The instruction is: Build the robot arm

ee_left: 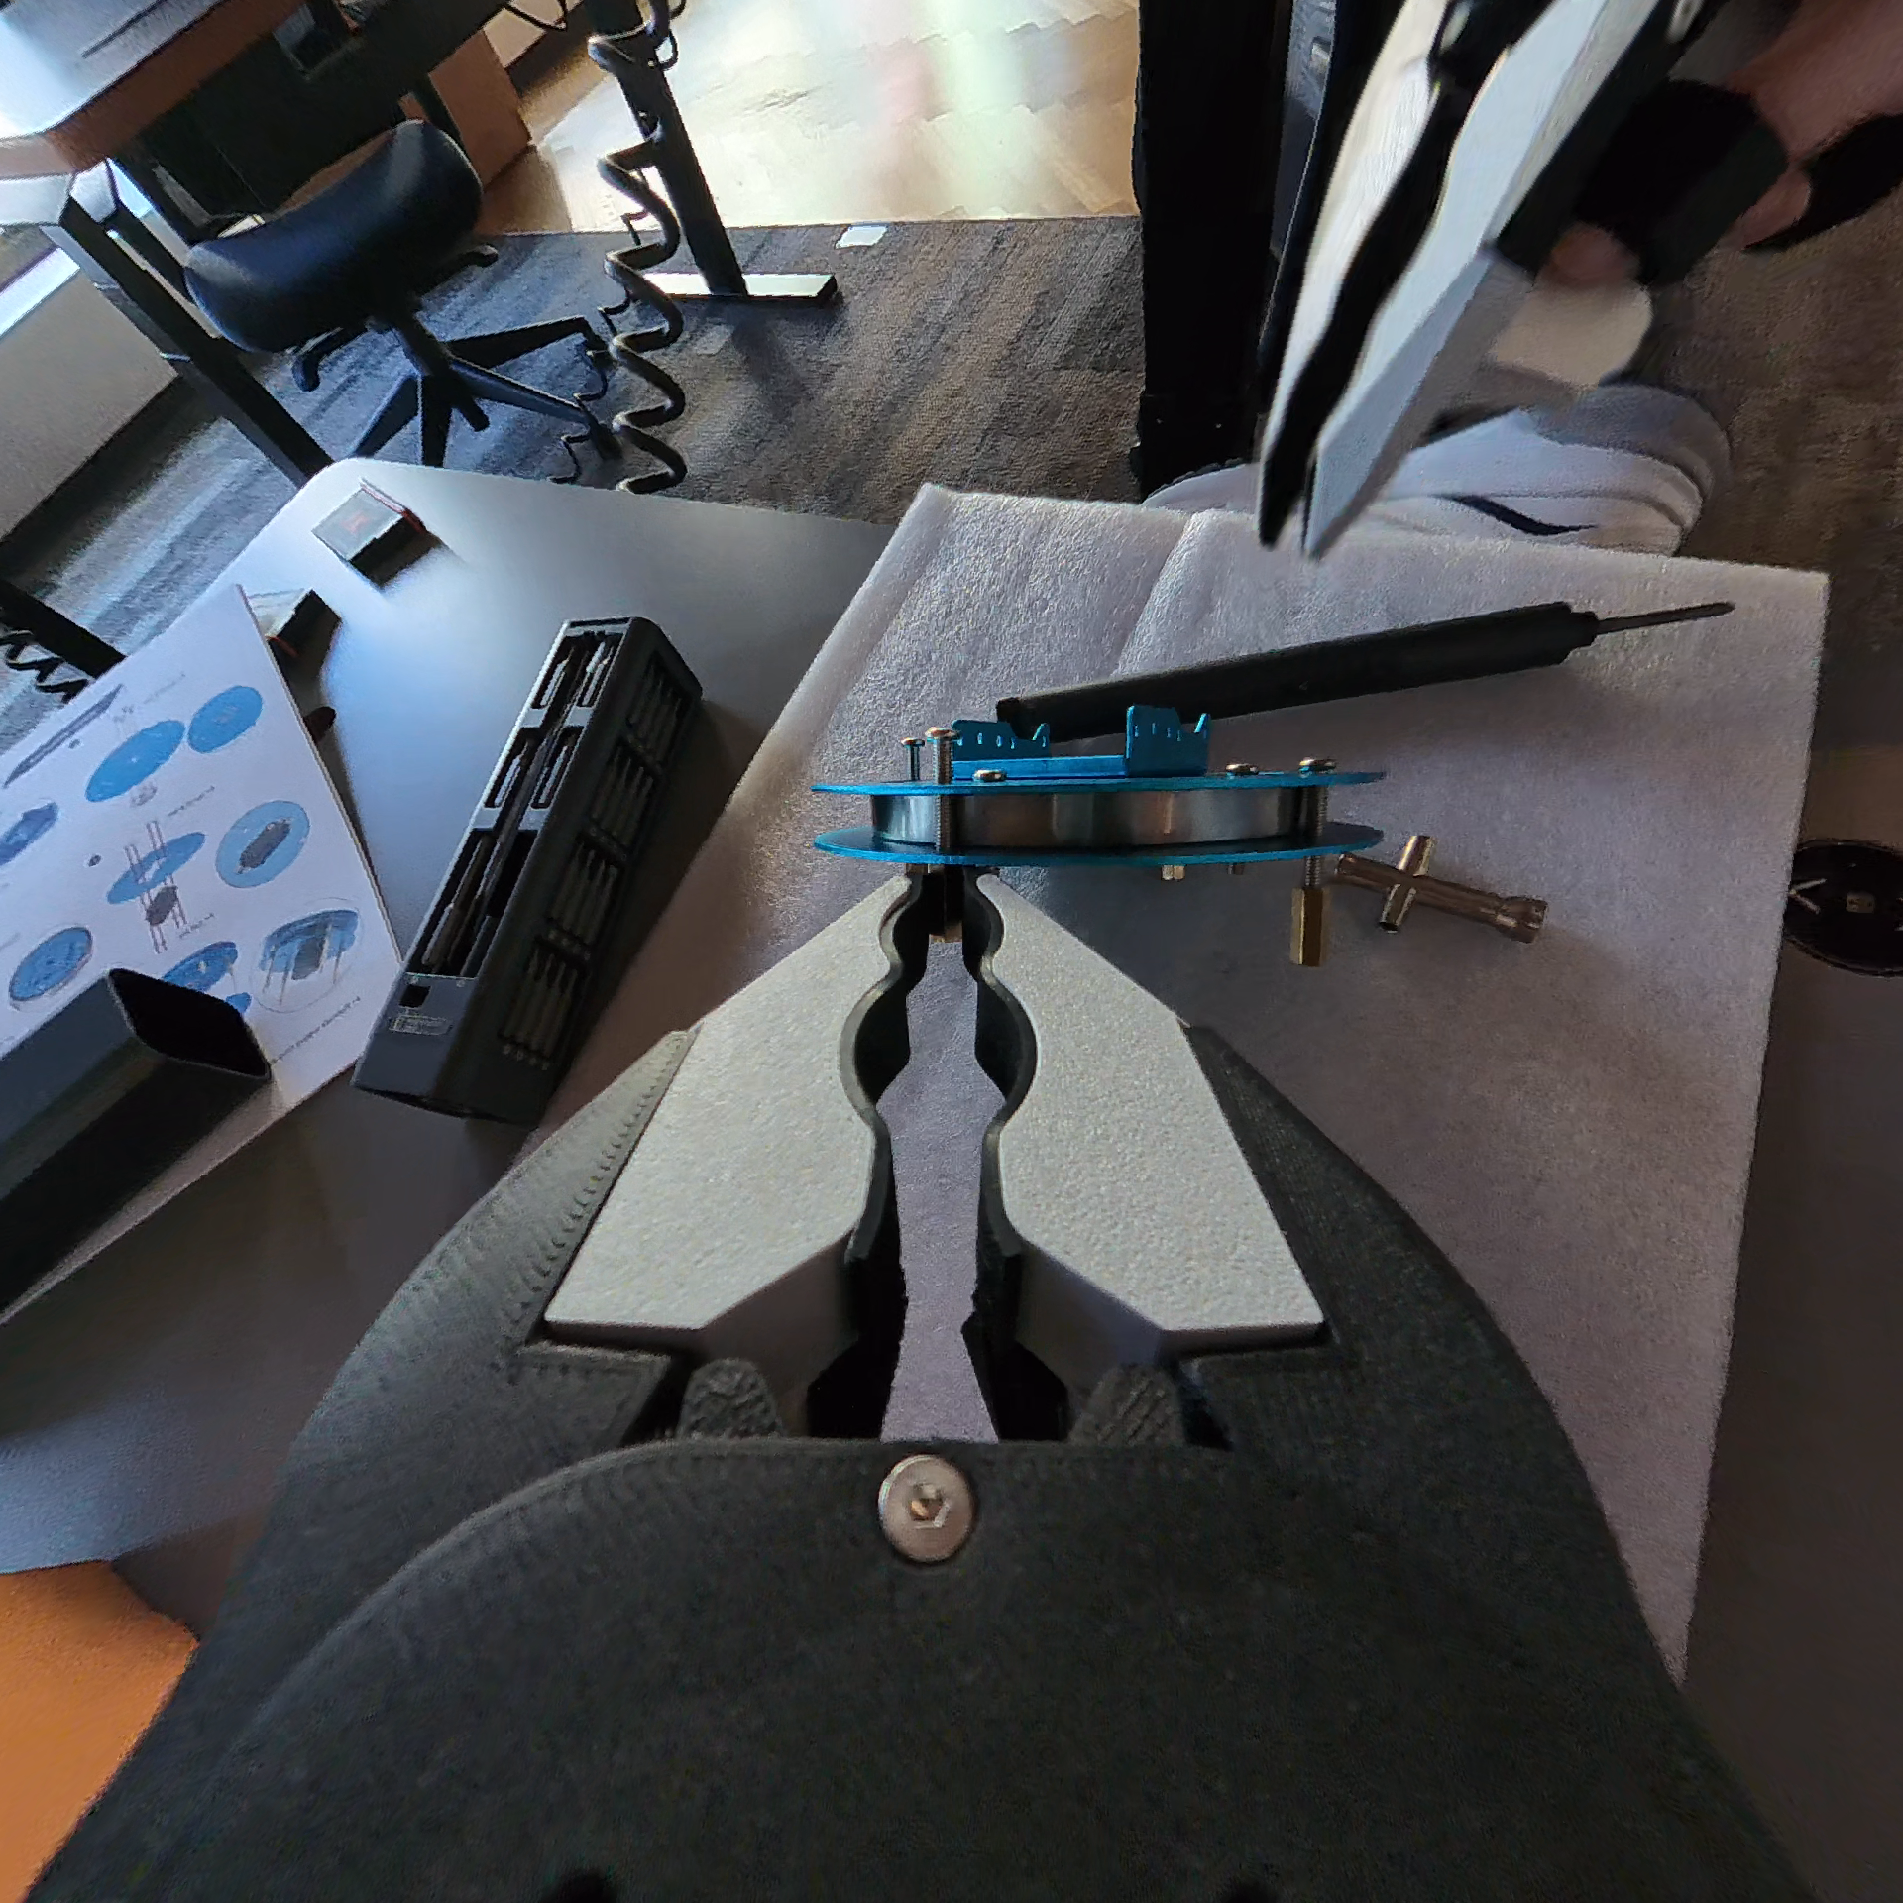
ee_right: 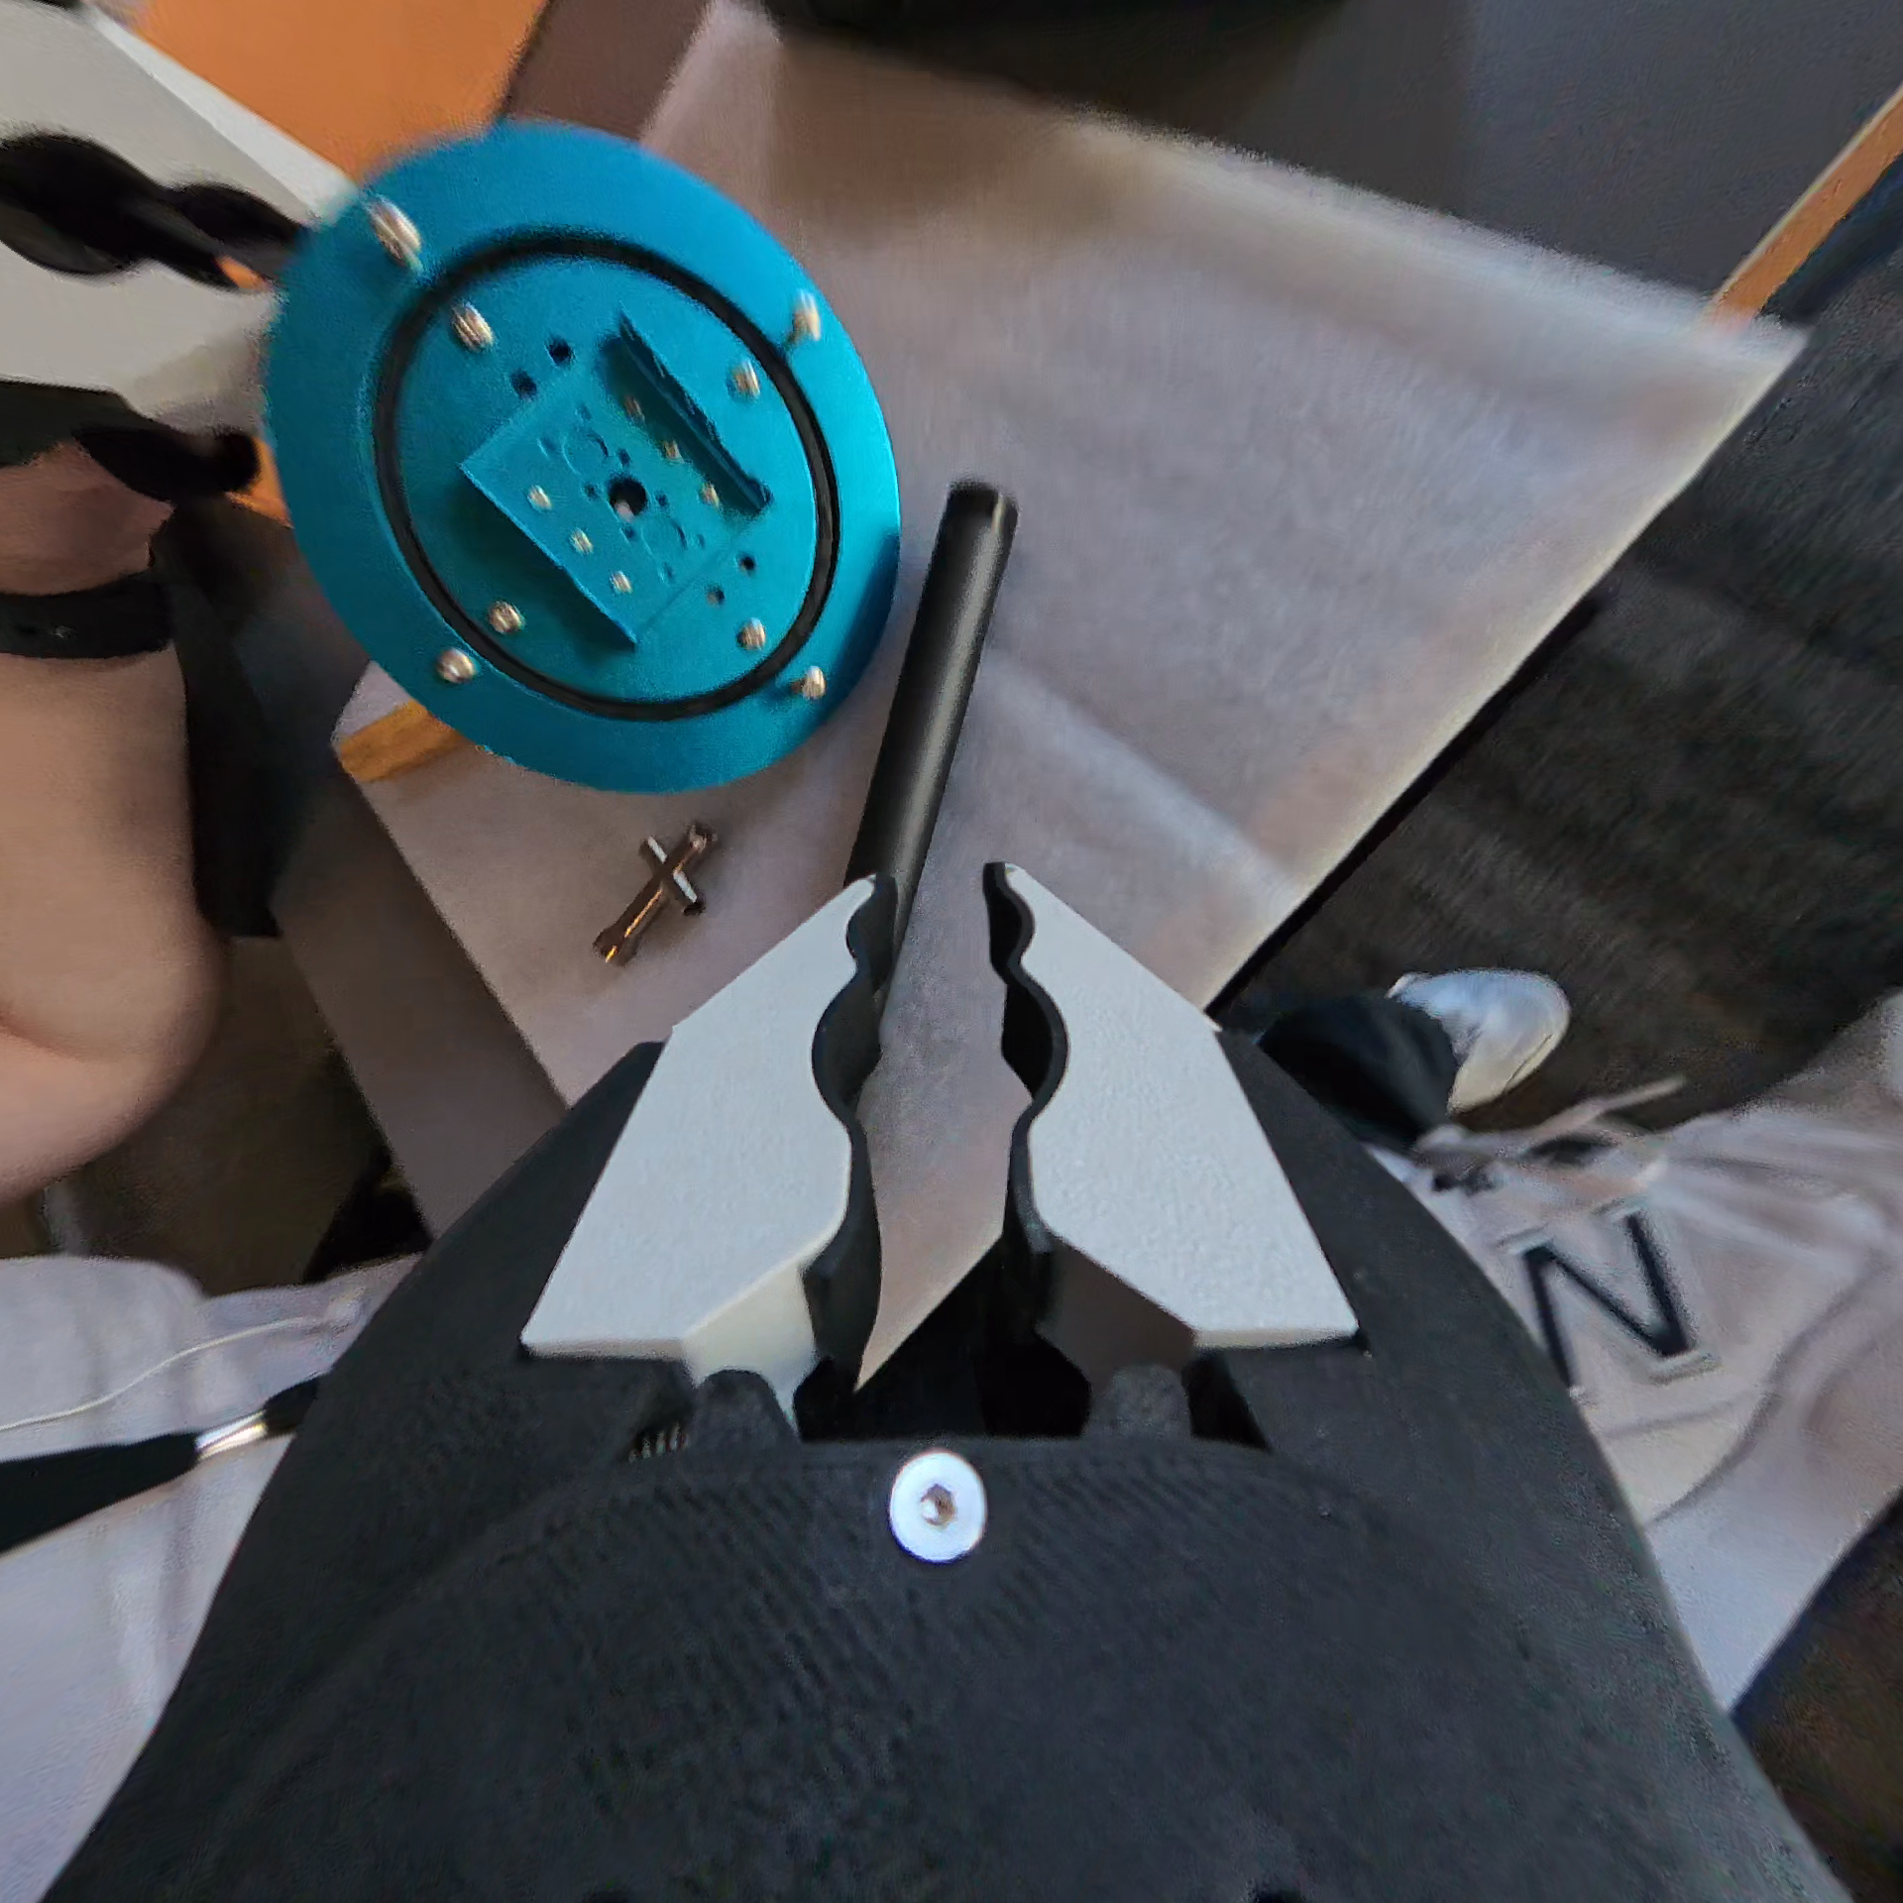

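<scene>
blue disc assy (ee_left: 1097, 814): our left gripper (ee_left: 942, 906) pinches brass standoff (ee_left: 944, 920) underneath; keep level. right gripper (ee_right: 937, 875) unclenched, empty, above black screwdriver (ee_right: 932, 680).

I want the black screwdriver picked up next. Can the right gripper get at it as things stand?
Probably yes: the right gripper hangs open just above the black screwdriver, which lies uncovered on the foam sheet.

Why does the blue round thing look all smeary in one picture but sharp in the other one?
In the right wrist view the blue disc assembly is motion-blurred, as are the foam sheet edges; in the left wrist view it is crisp, while the right gripper up top is blurred, and the wide lens bends the edges.
</scene>
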